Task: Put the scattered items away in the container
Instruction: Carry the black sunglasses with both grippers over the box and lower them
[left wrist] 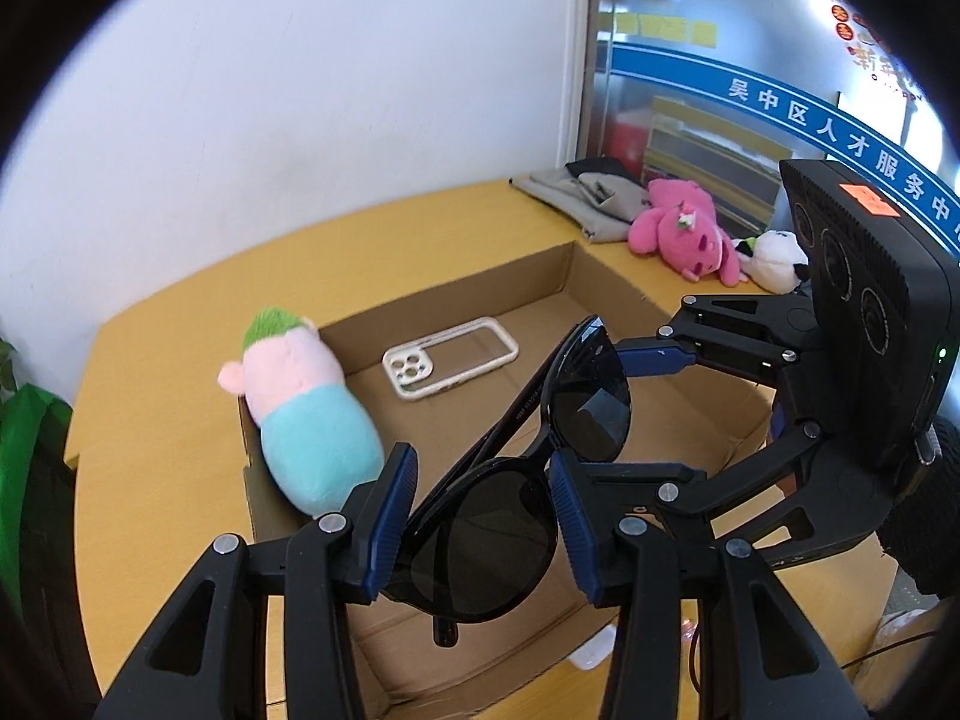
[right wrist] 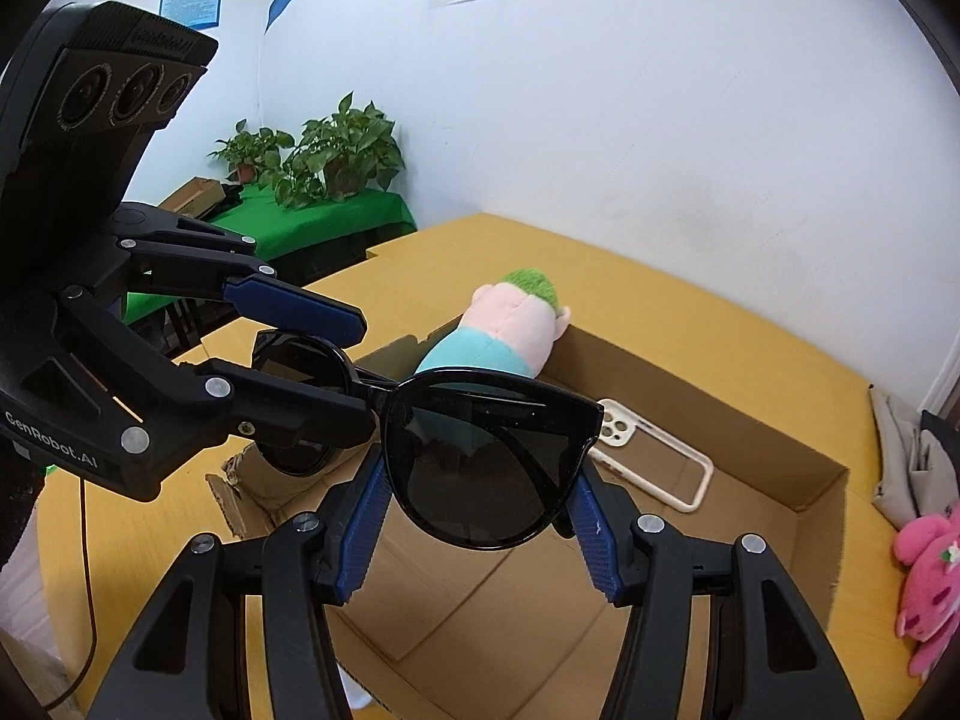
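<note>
Black sunglasses (left wrist: pixel 510 504) (right wrist: pixel 486 468) hang in the air above an open cardboard box (left wrist: pixel 606 276) (right wrist: pixel 720 420). My left gripper (left wrist: pixel 480 516) is shut on one lens, and my right gripper (right wrist: pixel 477 534) is shut on the other lens; each gripper shows in the other's view. Inside the box lie a white phone case (left wrist: pixel 450 357) (right wrist: pixel 654 456) and a pink and teal plush (left wrist: pixel 306 408) (right wrist: pixel 504 330) leaning on the box wall.
The box stands on a yellow table (left wrist: pixel 180 480) (right wrist: pixel 720 312). A pink plush (left wrist: pixel 684 228) (right wrist: pixel 930 576), a black and white plush (left wrist: pixel 774 258) and a grey pouch (left wrist: pixel 600 198) lie at the table's far corner. Potted plants (right wrist: pixel 336 156) stand on a green side table.
</note>
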Tool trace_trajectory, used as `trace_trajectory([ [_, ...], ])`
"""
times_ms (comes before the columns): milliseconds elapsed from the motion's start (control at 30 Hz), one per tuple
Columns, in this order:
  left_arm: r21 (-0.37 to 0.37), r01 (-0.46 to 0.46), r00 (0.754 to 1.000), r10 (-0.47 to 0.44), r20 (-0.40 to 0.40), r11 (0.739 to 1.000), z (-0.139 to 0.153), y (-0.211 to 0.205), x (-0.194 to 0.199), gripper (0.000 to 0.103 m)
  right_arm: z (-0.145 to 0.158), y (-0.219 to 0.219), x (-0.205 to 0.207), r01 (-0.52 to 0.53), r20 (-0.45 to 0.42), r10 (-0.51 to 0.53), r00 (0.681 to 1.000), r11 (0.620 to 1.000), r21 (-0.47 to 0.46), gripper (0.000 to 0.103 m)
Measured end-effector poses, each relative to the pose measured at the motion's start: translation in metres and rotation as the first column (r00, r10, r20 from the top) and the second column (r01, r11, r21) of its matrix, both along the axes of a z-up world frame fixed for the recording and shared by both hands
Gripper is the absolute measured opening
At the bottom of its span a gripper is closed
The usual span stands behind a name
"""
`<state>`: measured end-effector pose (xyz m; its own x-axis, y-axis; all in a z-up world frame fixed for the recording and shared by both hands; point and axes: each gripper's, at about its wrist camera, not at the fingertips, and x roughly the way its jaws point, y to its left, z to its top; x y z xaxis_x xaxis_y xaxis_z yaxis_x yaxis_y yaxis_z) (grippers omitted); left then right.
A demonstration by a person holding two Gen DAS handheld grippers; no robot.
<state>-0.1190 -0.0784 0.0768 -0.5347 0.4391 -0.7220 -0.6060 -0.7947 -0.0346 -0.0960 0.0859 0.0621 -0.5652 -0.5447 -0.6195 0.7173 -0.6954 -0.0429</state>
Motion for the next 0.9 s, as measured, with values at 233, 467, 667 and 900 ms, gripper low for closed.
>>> trace_trajectory([
  [233,0.012,-0.001,0.997,0.0,0.078,1.0,-0.031,-0.02,-0.023,0.044,-0.032,-0.023,-0.023,-0.009,0.076,0.008,0.997,1.0,0.016,0.061],
  [467,0.018,0.002,0.986,-0.005,0.165,1.0,-0.064,-0.033,-0.042,0.044,-0.064,-0.041,-0.043,-0.016,0.166,0.011,0.986,0.999,0.029,0.061],
  [667,0.029,-0.018,0.969,0.011,0.248,0.999,-0.091,-0.038,-0.055,0.044,-0.089,-0.051,-0.057,-0.023,0.241,0.006,0.97,0.997,0.067,0.061],
  [900,0.015,-0.027,0.937,0.02,0.349,1.0,-0.116,-0.037,-0.071,0.027,-0.109,-0.057,-0.074,-0.045,0.385,-0.004,0.923,0.992,0.118,0.059],
])
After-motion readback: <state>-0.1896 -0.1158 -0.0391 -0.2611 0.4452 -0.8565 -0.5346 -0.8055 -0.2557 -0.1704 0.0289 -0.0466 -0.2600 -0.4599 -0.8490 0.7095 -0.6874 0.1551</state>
